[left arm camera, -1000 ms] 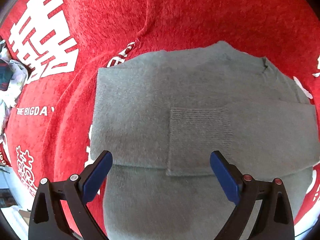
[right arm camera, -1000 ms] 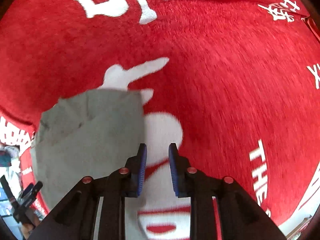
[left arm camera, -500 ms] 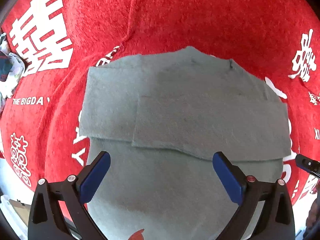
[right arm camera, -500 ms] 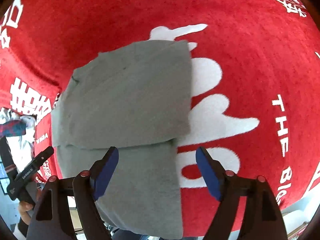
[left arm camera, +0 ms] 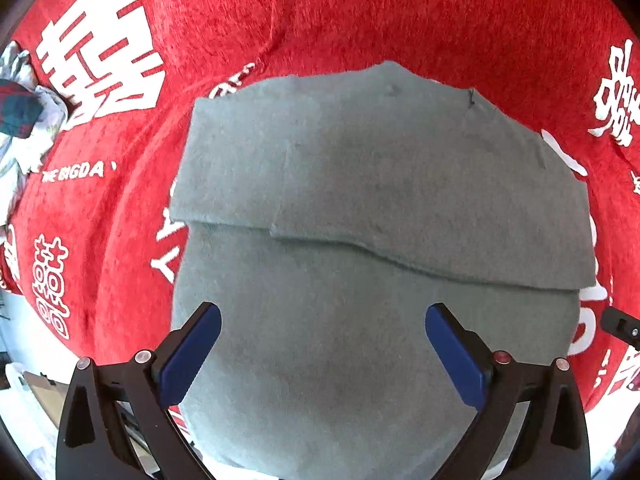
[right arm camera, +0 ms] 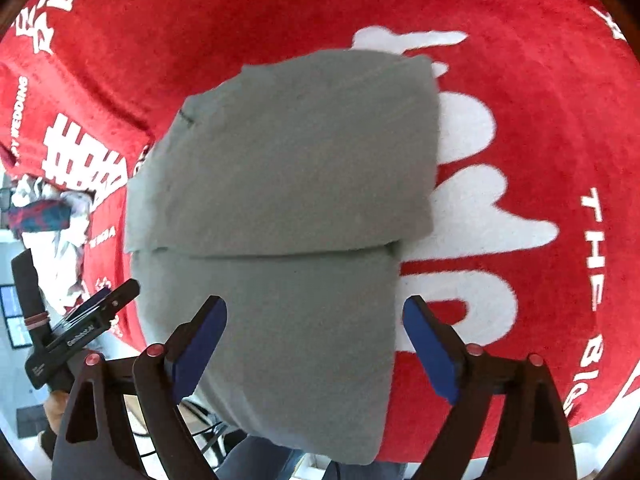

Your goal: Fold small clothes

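Observation:
A grey-green knitted garment (left arm camera: pixel 360 208) lies on the red cloth, its sleeves folded across the upper body in an overlapping band. My left gripper (left arm camera: pixel 322 340) hangs above its lower part, pointing straight down, jaws wide and empty. In the right wrist view the same garment (right arm camera: pixel 288 168) shows from its right side, its lower end hanging over the table's near edge. My right gripper (right arm camera: pixel 316 332) is above that lower part, its jaws still opening, nothing pressed between the blue pads. The left gripper (right arm camera: pixel 80 336) appears at the left, in a hand.
A red plush cloth (left arm camera: pixel 400 20) with white characters and lettering covers the table. A heap of other clothes (left arm camera: pixel 20 120) lies at the far left edge, seen also as a patterned bundle (right arm camera: pixel 44 216). The person's legs show below the table edge.
My right gripper went from nearly shut to wide open and swung from the red cloth over the garment. The left gripper drew back and up, so more of the garment shows.

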`<state>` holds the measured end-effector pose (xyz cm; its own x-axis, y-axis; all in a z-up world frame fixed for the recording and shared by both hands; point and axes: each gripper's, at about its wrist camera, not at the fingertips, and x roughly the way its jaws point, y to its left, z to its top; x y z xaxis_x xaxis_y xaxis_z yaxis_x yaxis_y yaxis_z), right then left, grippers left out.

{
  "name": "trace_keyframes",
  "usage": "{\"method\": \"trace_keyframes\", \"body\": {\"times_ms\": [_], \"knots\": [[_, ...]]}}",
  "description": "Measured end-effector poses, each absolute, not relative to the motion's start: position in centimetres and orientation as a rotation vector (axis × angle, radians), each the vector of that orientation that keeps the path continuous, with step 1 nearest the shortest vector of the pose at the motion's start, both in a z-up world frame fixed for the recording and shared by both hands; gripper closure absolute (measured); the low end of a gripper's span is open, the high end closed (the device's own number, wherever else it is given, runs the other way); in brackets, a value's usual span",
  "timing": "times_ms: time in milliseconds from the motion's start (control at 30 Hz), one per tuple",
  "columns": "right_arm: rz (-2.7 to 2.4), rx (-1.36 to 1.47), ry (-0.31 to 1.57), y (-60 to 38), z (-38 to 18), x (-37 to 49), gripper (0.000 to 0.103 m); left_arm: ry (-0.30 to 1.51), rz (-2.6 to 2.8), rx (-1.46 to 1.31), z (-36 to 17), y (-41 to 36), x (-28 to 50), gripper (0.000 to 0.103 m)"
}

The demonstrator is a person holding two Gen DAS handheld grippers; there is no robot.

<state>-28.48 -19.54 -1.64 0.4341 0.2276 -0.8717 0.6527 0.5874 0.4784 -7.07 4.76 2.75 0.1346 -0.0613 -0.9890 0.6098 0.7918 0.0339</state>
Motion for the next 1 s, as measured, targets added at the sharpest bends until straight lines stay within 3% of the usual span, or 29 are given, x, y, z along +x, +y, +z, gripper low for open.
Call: {"method": "trace_keyframes", "body": {"times_ms": [500, 867, 1000], "knots": [[-0.366, 0.994, 1.179, -15.3, -3.3, -29.9, 0.011, 1.391, -0.578, 0.531, 1.1, 8.0, -9.1, 0.001], [-0.293, 1.059, 1.189, -6.9, -5.5, -33.2, 0.011, 1.442, -0.599, 0.501, -0.8, 17.9, -9.9, 0.001], [-0.248, 1.063, 1.239, -4.0, -7.5, -35.6, 0.021, 1.485, -0.580, 0.491, -2.5, 22.5, -10.7, 0.001]]}}
